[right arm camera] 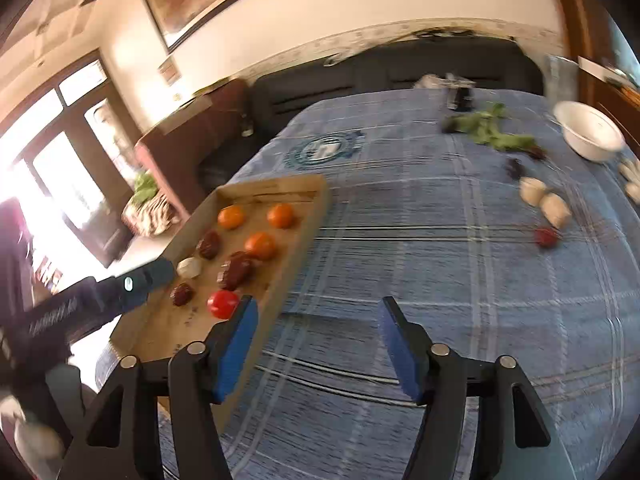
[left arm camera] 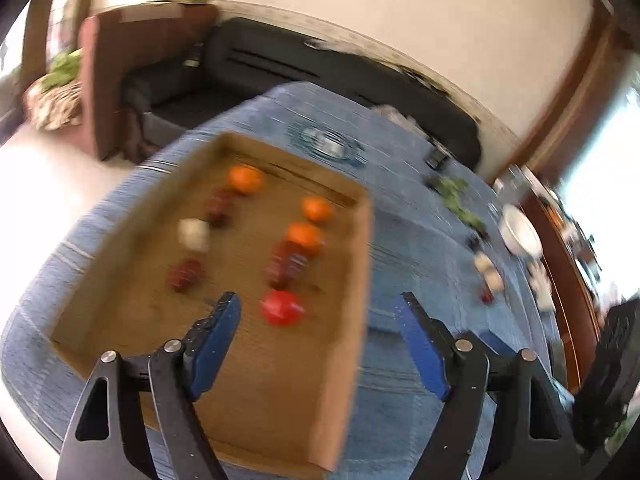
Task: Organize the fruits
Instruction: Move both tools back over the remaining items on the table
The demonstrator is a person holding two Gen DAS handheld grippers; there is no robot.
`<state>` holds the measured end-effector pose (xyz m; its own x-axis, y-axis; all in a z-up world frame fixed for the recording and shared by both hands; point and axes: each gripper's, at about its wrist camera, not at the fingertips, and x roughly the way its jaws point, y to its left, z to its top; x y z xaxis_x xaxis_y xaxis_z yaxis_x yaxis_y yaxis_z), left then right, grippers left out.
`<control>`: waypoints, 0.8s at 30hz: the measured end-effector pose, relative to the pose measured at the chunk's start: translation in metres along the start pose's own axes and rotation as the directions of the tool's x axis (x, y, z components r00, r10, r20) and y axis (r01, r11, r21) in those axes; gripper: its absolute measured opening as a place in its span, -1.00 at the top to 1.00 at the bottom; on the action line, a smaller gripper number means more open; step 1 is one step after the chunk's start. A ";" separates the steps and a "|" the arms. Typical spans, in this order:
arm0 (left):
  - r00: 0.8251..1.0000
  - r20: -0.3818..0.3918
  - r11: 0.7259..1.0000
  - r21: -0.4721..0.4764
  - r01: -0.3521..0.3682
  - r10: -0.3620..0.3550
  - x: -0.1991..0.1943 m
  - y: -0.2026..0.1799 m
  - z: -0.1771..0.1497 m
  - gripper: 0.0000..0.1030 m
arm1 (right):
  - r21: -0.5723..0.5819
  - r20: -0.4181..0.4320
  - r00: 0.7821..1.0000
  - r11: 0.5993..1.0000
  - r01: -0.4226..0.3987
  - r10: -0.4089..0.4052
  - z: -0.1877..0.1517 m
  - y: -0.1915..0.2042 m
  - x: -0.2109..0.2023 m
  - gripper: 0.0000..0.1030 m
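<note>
A shallow cardboard tray (left arm camera: 344, 344) lies on the blue checked cloth. It holds three oranges (left arm camera: 245, 179), several dark red fruits (left arm camera: 286, 266), a pale round piece (left arm camera: 194, 234) and a red tomato (left arm camera: 282, 308). My left gripper (left arm camera: 318, 300) hangs open above the tray's near right side; the tomato lies below it, touching neither pad. My right gripper (right arm camera: 318, 304) is open over bare cloth just right of the tray (right arm camera: 304, 236), with nothing between its pads. A small red fruit (right arm camera: 546, 237) and pale pieces (right arm camera: 554, 208) lie loose at the right.
A white bowl (right arm camera: 590, 136), leafy greens (right arm camera: 492, 132) and a dark small fruit (right arm camera: 516, 168) sit at the far right of the cloth. A dark sofa (right arm camera: 380, 72) runs behind the table. The left tool's dark body (right arm camera: 120, 292) reaches over the tray's left edge.
</note>
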<state>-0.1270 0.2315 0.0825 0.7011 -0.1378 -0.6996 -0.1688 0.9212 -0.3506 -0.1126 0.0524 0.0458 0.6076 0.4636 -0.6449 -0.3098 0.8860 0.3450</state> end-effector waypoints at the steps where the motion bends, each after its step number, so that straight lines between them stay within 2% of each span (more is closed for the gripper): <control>1: 1.000 -0.015 1.000 0.017 0.014 -0.014 0.002 -0.009 -0.004 -0.53 | 0.010 0.000 1.000 1.000 0.008 -0.008 -0.002 -0.005 -0.003 -0.33; 4: 0.999 -0.041 0.998 0.057 0.032 -0.029 0.005 -0.027 -0.011 -0.53 | 0.050 0.007 1.000 0.999 0.017 -0.018 -0.005 -0.023 -0.013 -0.33; 10: 0.999 -0.031 0.993 0.114 -0.036 0.040 0.007 -0.055 -0.018 -0.53 | 0.128 0.029 0.999 0.992 0.018 -0.021 -0.012 -0.055 -0.027 -0.37; 18: 0.999 -0.014 0.988 0.150 -0.033 0.036 0.012 -0.081 -0.022 -0.55 | 0.136 0.051 0.998 0.990 0.040 -0.047 -0.014 -0.073 -0.035 -0.38; 20: 0.998 0.019 0.981 0.181 -0.069 0.067 0.010 -0.089 -0.024 -0.55 | 0.130 0.061 0.996 0.990 0.061 -0.070 -0.014 -0.075 -0.037 -0.39; 24: 0.983 0.096 0.956 0.233 -0.178 0.160 0.008 -0.101 -0.027 -0.55 | 0.132 0.063 0.994 0.988 0.085 -0.094 -0.014 -0.082 -0.039 -0.39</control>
<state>-0.1231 0.1274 0.0958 0.7282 0.0466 -0.6838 -0.1248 0.9900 -0.0655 -0.1210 -0.0381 0.0333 0.6787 0.3770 -0.6303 -0.1576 0.9130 0.3763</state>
